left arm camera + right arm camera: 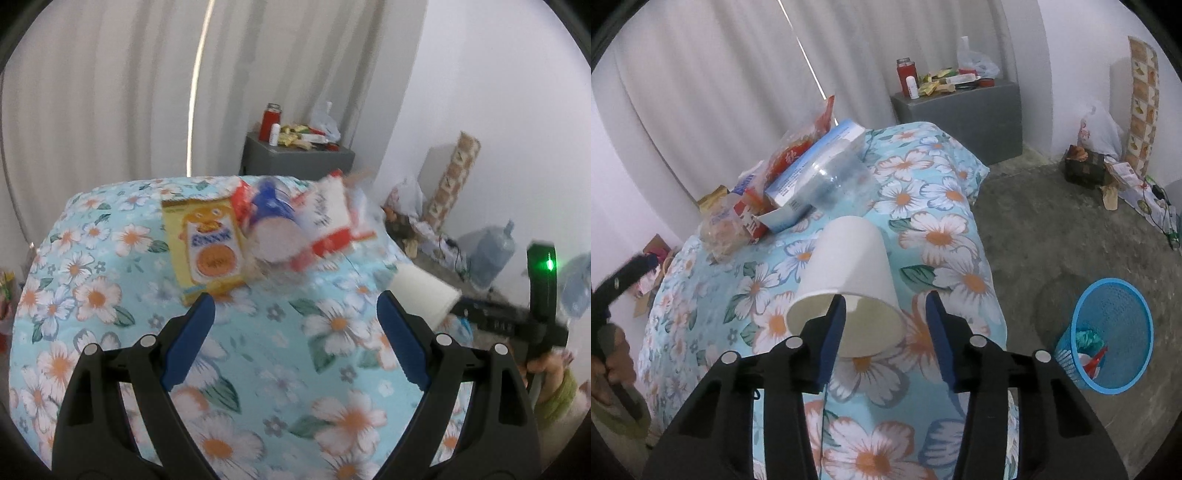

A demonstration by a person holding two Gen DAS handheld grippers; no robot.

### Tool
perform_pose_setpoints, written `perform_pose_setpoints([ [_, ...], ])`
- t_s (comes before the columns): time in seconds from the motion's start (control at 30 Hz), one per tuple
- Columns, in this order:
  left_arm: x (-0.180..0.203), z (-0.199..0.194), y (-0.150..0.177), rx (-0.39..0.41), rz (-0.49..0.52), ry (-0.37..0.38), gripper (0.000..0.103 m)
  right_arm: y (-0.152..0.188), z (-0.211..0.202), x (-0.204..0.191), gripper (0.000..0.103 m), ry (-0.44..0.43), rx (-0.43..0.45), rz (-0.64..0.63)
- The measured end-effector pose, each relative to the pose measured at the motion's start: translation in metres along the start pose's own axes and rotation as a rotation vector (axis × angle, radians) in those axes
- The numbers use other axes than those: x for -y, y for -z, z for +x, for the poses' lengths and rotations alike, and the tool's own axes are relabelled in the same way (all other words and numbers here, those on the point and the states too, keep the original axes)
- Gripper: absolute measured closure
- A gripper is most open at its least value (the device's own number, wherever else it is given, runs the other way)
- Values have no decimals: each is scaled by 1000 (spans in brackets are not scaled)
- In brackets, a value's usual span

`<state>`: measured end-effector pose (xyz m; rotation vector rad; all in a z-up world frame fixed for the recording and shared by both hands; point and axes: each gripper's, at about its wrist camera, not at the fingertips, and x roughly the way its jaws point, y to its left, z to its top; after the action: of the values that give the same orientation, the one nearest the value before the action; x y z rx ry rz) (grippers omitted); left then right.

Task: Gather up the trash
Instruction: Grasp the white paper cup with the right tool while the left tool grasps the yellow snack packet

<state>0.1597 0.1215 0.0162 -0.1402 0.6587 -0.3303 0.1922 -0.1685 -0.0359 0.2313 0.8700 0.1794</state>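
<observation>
The right gripper [886,332] grips the rim of a white paper cup [849,266], one finger inside the mouth and one outside; this wall pinch carries the cup on its side above the floral bedspread [942,236]. The left gripper [295,332] is open and empty, aimed at the trash pile [273,229]: a yellow box [207,243], wrappers and a clear bottle [838,181]. A blue basket [1108,332] on the floor, to the right, already holds scraps.
</observation>
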Motion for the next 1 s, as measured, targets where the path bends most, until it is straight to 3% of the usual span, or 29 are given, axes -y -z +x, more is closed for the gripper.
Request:
perform_pose_setpoints([
  [0.23,-75,32,-43,44,-148,17,27,-3,3,-2,66,-4,-1,-9],
  [0.3,-96,53,-51,-2,-172,1,33,-4,4,-3,67,-4,-2,-11],
  [0.43,-128,90,-59,-68,-202,-12,34,-5,7,-2,67,-9,-8,-2],
  [0.53,-146,108,-57,-96,-280,45,38,-6,8,-1,69,-10,-11,9],
  [0.7,-155,116,-53,-100,-368,171,54,-5,13,1,73,-22,-26,29],
  [0.77,-157,117,-51,-101,-395,202,60,-5,15,0,75,-27,-32,31],
  [0.87,-157,117,-46,-108,-421,234,76,-6,14,-1,81,-26,-25,33],
  [1.0,-160,109,-43,-92,-437,284,86,-7,11,-1,88,-32,-19,52],
])
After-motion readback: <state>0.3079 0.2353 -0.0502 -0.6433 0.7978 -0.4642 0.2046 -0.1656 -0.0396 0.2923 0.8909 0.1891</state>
